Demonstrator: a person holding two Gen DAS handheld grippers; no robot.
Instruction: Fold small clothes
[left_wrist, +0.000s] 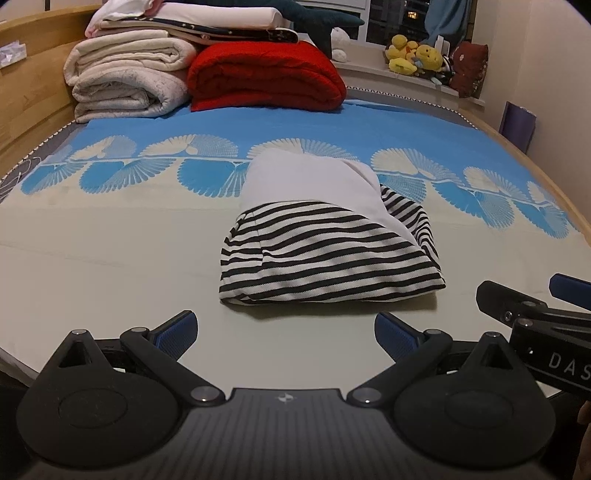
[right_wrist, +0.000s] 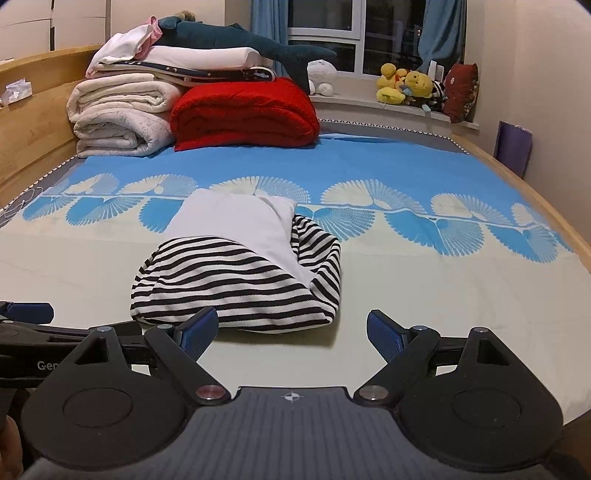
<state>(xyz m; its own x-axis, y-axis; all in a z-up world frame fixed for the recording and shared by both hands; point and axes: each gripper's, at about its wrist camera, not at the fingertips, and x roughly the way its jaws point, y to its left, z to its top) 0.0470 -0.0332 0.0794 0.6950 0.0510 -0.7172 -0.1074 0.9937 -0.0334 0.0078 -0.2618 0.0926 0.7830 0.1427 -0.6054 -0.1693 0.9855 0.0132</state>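
Garment (left_wrist: 325, 243) on bed (left_wrist: 110, 258) (blankets (left_wrist: 266, 77) behind)

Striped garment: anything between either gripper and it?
Nothing visible. The striped garment lies on bare bedsheet ahead of the open left gripper and right gripper; folded blankets sit far behind.

Warm, even indoor light; sharp focus, strong fisheye edge distortion.

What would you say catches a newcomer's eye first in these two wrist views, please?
Probably the black-and-white striped garment, folded into a bundle with a white panel on top, lying mid-bed just beyond the open left gripper and right gripper. Next, the red blanket beside stacked pale bedding at the far end.
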